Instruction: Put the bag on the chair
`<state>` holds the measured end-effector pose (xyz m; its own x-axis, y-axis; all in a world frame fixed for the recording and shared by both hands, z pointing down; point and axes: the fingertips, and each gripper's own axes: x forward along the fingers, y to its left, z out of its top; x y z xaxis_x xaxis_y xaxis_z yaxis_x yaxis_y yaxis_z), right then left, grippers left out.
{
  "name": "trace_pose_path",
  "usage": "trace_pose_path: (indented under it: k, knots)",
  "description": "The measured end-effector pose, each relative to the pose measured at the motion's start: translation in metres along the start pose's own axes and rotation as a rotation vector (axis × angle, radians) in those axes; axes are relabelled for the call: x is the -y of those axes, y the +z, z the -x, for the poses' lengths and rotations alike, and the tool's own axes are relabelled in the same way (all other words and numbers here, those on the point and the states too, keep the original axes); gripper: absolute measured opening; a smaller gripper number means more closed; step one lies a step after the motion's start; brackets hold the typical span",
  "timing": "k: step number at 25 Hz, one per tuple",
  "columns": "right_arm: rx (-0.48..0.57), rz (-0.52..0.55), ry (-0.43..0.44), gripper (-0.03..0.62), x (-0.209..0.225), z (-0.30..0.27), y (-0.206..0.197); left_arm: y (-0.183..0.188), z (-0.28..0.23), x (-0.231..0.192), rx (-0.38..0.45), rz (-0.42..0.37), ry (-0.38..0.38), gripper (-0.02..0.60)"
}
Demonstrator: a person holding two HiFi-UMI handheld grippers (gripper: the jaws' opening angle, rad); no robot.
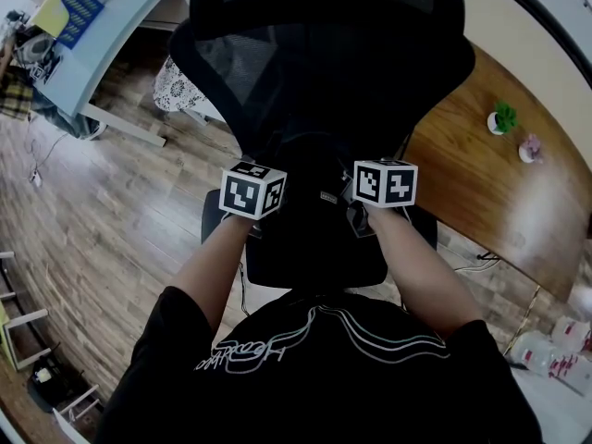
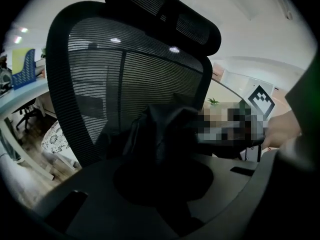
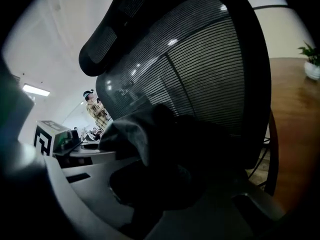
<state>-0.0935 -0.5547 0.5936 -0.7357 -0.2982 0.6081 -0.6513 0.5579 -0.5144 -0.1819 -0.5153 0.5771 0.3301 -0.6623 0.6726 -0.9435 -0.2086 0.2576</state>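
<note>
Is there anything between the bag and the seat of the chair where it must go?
Nothing visible does. The black bag is in front of the chair's mesh back, over the seat, and no other thing shows on the seat.

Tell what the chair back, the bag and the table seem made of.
Chair back: black mesh on a plastic-looking frame; fine ribbed weave, see-through. Bag: soft dark fabric, matte, creased folds. Table: wood or veneer; brown grain, slight sheen.

Black mesh chair (image 1: 324,63) on wooden floor (image 1: 111,211), black bag (image 2: 160,129) over its seat (image 1: 314,262).
</note>
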Motion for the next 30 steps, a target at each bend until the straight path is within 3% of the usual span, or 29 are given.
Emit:
trace_pose_path:
  k: [5,9,11,15,20,23,30]
  knots:
    - [-0.012,-0.068,0.001,0.089,0.004,0.007,0.000,0.001,0.004,-0.001,0.014,0.016,0.044,0.111]
    - [0.004,-0.099,0.023,0.249,-0.003,0.015,0.000,-0.005,0.012,0.001,0.034,0.055,0.066,0.240]
    - [0.036,-0.076,0.027,0.282,-0.009,0.025,0.005,-0.010,0.017,0.002,0.045,0.093,0.079,0.293]
    - [0.108,0.062,0.053,0.281,-0.024,0.062,0.015,-0.015,0.035,0.007,0.082,0.147,0.114,0.316]
    - [0.085,0.212,0.142,0.256,-0.047,0.110,0.001,-0.018,0.075,0.031,0.114,0.143,0.132,0.316]
    - [0.084,0.294,0.202,0.187,-0.060,0.146,-0.008,-0.013,0.098,0.067,0.150,0.146,0.078,0.312]
    - [0.159,0.353,0.302,0.123,-0.090,0.233,-0.025,-0.003,0.154,0.179,0.232,0.113,-0.075,0.169]
